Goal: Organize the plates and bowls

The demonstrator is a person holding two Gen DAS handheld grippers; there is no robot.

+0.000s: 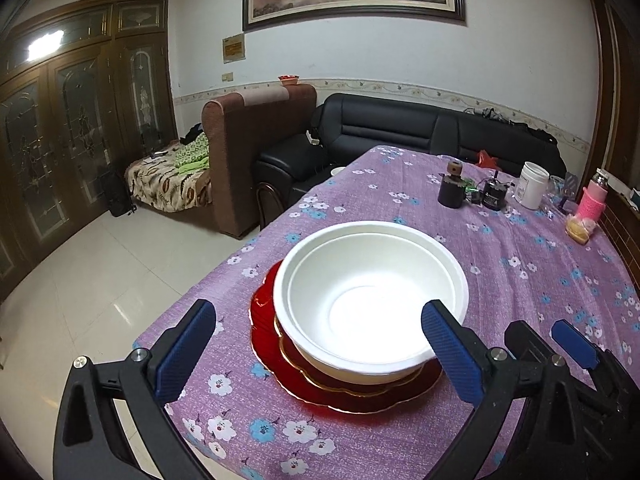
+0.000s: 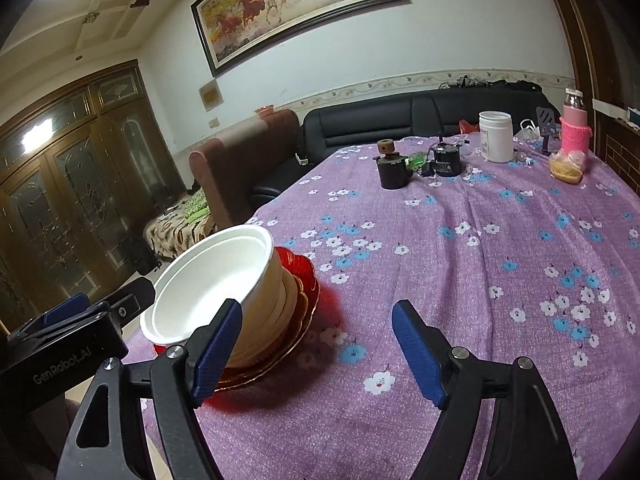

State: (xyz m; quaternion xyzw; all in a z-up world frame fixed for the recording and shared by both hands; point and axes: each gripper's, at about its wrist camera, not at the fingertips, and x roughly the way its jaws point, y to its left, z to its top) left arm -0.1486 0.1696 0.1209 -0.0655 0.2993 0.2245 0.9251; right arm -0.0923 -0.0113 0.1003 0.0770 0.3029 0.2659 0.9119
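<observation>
Left gripper (image 1: 320,344) wide apart, empty; right gripper (image 2: 318,344) apart too, empty. White bowls (image 1: 370,292) stacked on red plates (image 1: 304,384) nr table (image 1: 540,280) left edge.

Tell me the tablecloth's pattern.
The tablecloth is purple with white and blue flowers, clearest in the right wrist view.

Bare cloth (image 2: 460,280) right of bowl stack (image 2: 224,280); clutter (image 2: 440,160) far edge.

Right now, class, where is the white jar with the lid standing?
The white jar stands at the table's far right end, between the black canister and the pink-sleeved bottle.
</observation>
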